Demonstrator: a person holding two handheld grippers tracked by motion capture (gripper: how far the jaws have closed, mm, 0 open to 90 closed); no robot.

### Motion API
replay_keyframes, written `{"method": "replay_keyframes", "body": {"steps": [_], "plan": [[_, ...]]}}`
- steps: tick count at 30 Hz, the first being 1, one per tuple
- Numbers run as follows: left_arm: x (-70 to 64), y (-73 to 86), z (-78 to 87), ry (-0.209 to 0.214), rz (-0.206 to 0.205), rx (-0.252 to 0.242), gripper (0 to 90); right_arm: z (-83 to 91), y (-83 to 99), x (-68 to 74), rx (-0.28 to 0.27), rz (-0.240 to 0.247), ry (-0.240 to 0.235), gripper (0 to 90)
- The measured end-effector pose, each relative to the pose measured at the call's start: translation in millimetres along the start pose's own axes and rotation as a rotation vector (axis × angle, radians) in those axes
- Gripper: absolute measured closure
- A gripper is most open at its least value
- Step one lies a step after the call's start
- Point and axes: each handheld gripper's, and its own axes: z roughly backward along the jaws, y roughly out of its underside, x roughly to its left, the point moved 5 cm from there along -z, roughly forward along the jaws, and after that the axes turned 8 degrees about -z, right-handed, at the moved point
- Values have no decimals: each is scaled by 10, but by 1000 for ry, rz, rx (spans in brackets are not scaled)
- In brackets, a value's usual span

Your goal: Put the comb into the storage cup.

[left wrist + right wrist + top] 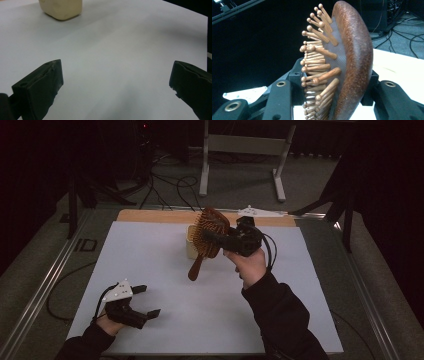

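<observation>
Wooden bristle pins of the hairbrush fill the foreground of the right gripper view, its brown paddle head clamped between the jaws of the right claw. The brush is held aloft over the tabletop, handle hanging down, in front of a cream block-shaped holder. The left claw rests wide open and empty near the front edge. Step judged: carrying; next, lowering the brush to a chosen resting place.

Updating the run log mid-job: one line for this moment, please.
right gripper: shut on wooden hairbrush, lifted | left gripper: open, empty, low over white mat | cream holder: on mat
</observation>
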Motion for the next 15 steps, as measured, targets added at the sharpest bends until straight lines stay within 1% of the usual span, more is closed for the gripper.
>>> {"method": "replay_keyframes", "body": {"steps": [3,6,11,15], "plan": [[-10,24,15,2,-3,3,0,16,-37,-8,-7,5,3,516],[-21,41,27,4,-1,4,0,24,-73,-31,-10,0,8,517],[-34,76,44,5,-12,8,0,29,-129,-69,-20,-6,11,517],[-34,81,49,10,-10,-1,0,40,-199,-103,-33,-8,21,517]]}}
